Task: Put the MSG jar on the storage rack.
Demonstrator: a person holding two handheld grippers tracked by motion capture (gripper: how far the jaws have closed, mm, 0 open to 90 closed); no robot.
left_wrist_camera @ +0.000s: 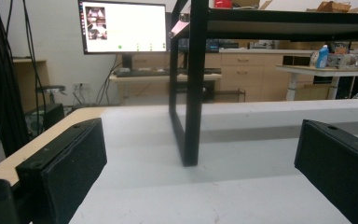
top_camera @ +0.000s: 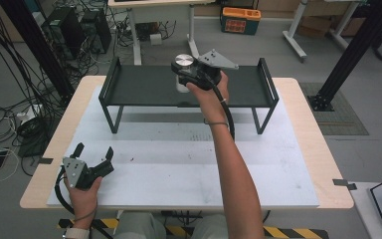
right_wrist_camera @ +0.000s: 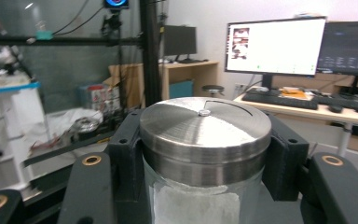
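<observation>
A glass jar with a round metal lid (top_camera: 183,60) (right_wrist_camera: 205,126) and white contents is clamped between the jaws of my right gripper (top_camera: 183,74) (right_wrist_camera: 205,154), which is shut on it just under the lid. It is held above the middle of a black metal shelf rack (top_camera: 144,84) at the back of the table. My left gripper (top_camera: 94,152) (left_wrist_camera: 196,186) rests low near the table's front left corner, its jaws wide open with nothing between them; one black leg of the rack (left_wrist_camera: 193,93) stands ahead of it.
A white mat (top_camera: 179,164) covers the wooden table (top_camera: 303,129). Black frame posts and cables stand at the left (top_camera: 35,50); an orange and black crate (top_camera: 240,20) sits on the floor beyond. A monitor (left_wrist_camera: 123,28) stands on a desk behind.
</observation>
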